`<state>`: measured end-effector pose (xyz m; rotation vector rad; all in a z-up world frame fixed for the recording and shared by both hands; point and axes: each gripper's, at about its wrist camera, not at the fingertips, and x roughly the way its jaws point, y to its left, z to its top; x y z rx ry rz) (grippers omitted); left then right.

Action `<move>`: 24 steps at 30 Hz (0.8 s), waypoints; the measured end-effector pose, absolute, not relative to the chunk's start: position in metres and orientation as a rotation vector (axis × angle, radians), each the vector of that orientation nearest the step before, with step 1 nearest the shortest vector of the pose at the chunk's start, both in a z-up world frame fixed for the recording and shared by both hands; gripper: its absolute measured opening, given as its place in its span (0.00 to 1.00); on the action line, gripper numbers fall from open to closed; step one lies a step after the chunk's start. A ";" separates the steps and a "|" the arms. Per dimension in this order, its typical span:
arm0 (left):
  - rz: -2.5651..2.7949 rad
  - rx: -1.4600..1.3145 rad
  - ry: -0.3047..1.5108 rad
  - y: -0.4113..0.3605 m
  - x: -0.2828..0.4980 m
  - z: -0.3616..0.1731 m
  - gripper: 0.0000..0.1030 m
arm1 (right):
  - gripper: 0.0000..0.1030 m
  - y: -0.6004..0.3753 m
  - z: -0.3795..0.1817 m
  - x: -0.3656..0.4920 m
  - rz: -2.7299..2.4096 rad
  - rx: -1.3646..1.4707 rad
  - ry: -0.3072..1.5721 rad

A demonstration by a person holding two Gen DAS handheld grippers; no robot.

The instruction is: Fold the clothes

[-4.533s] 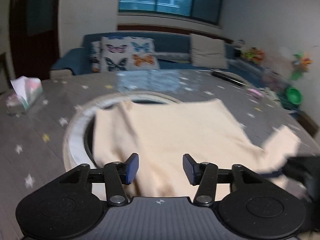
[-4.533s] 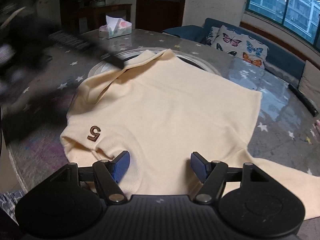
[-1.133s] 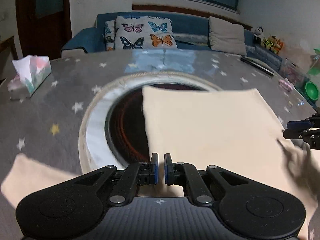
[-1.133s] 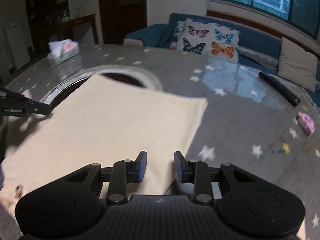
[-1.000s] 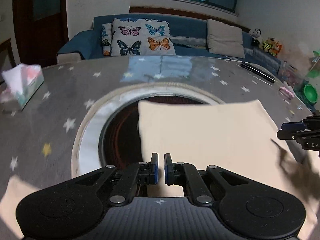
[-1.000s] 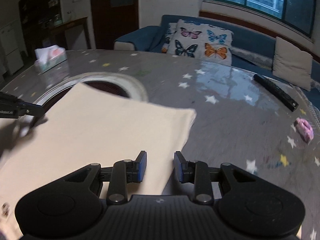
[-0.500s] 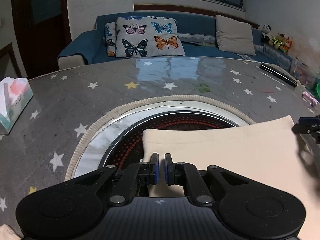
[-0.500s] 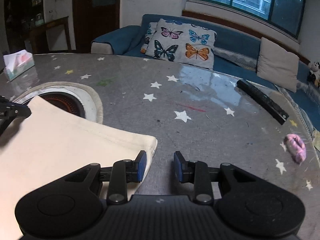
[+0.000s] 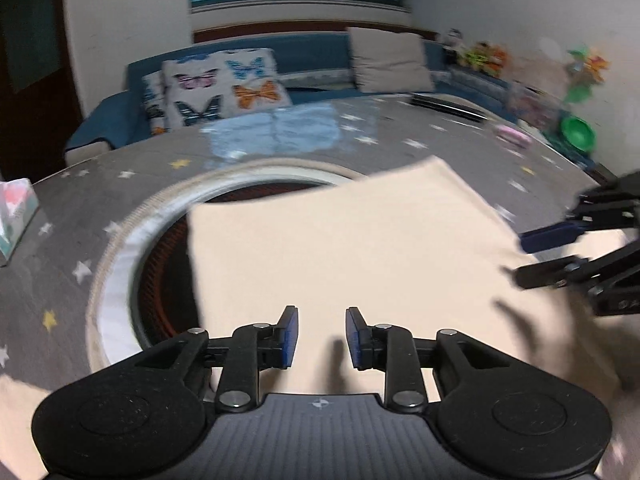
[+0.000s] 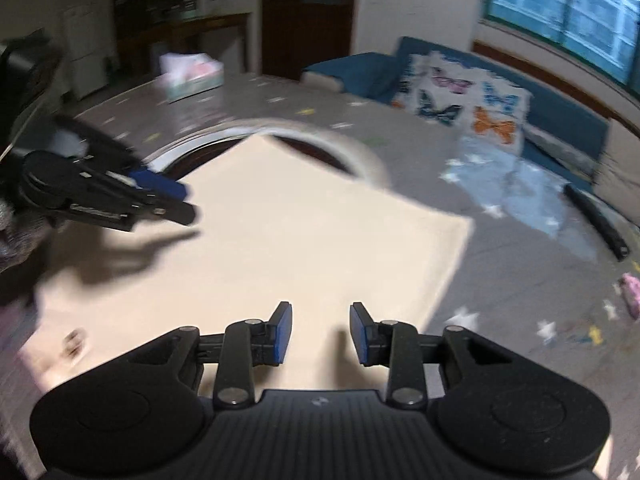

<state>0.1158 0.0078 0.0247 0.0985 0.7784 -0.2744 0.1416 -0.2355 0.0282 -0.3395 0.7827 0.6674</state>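
Observation:
A cream garment [image 9: 340, 248] lies folded flat on the grey star-patterned table [image 9: 60, 200], partly over a round inset ring [image 9: 120, 240]. My left gripper [image 9: 322, 336] hovers over the garment's near part. Its jaws are opening and nothing is between them. In the right wrist view the same garment [image 10: 300, 240] fills the middle. My right gripper [image 10: 320, 332] is above its near edge, jaws opening, with only air between the pads. Each gripper shows in the other's view: the right gripper [image 9: 560, 252] at the cloth's right side, the left gripper [image 10: 160, 196] at its left side.
A tissue box [image 10: 192, 76] stands at the table's far left. A black remote [image 10: 596, 220] and a small pink thing [image 10: 630, 292] lie on the right. Behind the table is a blue sofa with a butterfly cushion [image 9: 224, 84].
Both grippers have drawn back from the garment's far edge toward its near side. The left jaws went from shut to apart and the right jaws widened. The cloth now lies flat.

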 end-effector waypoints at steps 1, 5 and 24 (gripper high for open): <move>-0.293 0.101 0.778 0.004 0.107 0.024 0.32 | 0.34 -0.233 0.027 0.132 0.689 -0.348 0.787; -0.355 0.141 0.773 -0.014 0.071 0.017 0.40 | 0.34 -0.225 0.023 0.094 0.747 -0.372 0.799; -0.396 0.257 0.674 -0.041 0.015 0.017 0.50 | 0.39 -0.227 0.019 0.008 0.777 -0.457 0.703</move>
